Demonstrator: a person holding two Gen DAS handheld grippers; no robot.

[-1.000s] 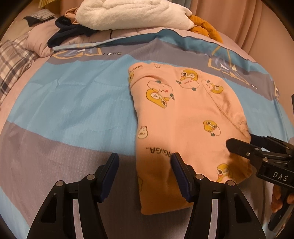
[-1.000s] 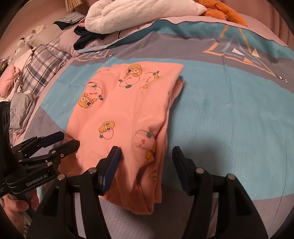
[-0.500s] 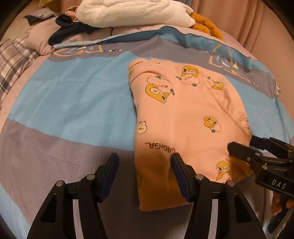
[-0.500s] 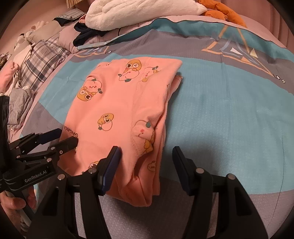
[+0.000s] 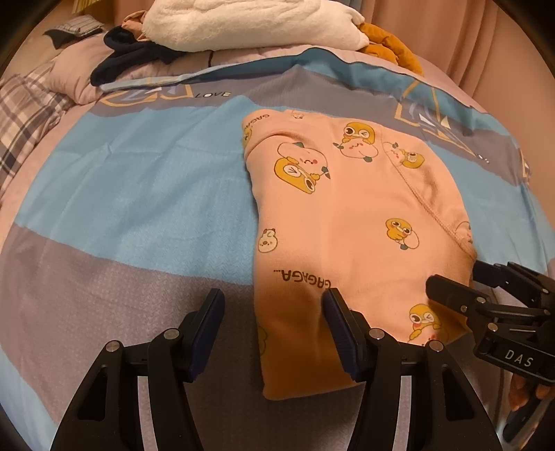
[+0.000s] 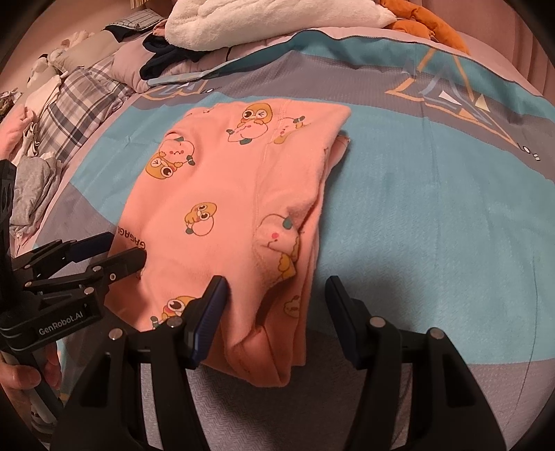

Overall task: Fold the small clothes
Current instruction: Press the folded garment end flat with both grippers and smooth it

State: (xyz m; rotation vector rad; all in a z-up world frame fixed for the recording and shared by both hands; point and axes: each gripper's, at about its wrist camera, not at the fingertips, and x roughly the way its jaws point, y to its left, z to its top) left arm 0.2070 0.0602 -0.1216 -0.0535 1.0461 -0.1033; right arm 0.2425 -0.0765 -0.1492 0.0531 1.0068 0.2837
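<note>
Grippers, left gripper (image 5: 272, 321) and right gripper (image 6: 275, 305), hovered with jaws apart over the folded pink garment (image 5: 350, 222) on the bed (image 5: 138, 194).

One pink garment (image 5: 350, 236) lies folded on the one blue-and-grey striped bedspread (image 5: 145, 194), and two grippers are in play, the left gripper (image 5: 272, 314) and the right gripper (image 6: 275, 300), each showing two fingers. Up at the head of the bed I count one white fluffy blanket (image 5: 249, 24), one dark navy garment (image 5: 135, 55) beside it, and one orange plush toy (image 5: 392, 48). On the pink garment's upper face, the left wrist view gives roughly half a dozen yellow cartoon characters and the word GAGAGA twice; off to the side, the right wrist view adds one plaid cloth (image 6: 79, 100) and one grey crumpled garment (image 6: 31, 194).
</note>
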